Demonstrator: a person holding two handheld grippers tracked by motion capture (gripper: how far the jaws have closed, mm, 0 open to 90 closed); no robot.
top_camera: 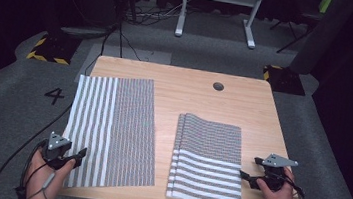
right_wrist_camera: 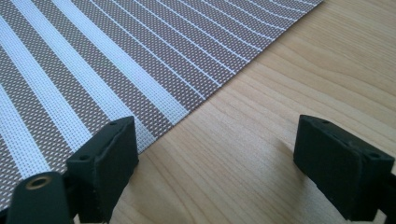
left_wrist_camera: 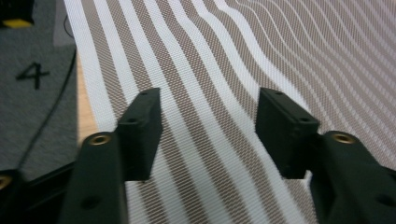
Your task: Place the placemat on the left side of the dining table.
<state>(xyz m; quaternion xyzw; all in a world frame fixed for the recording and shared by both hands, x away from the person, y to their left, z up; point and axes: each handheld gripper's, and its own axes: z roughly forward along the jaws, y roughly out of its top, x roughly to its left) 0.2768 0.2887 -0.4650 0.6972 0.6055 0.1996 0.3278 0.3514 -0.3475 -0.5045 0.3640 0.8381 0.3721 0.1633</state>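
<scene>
Left tongs (top_camera: pixel 77 155) agape over flat striped woven placemat (top_camera: pixel 113 130) lower left, right tongs (top_camera: pixel 245 177) agape, empty, beside stacked striped placemats (top_camera: pixel 207 161) on wooden tabletop (top_camera: pixel 190 91).

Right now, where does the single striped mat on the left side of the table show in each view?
High view: the single striped mat lies flat on the table's left half, its near corner by the left gripper.
Left gripper view: the mat runs under and beyond the open jaws.
Right gripper view: the mat there is the stacked mats, not this one.
Shared landmark: the floor's number 4.
</scene>
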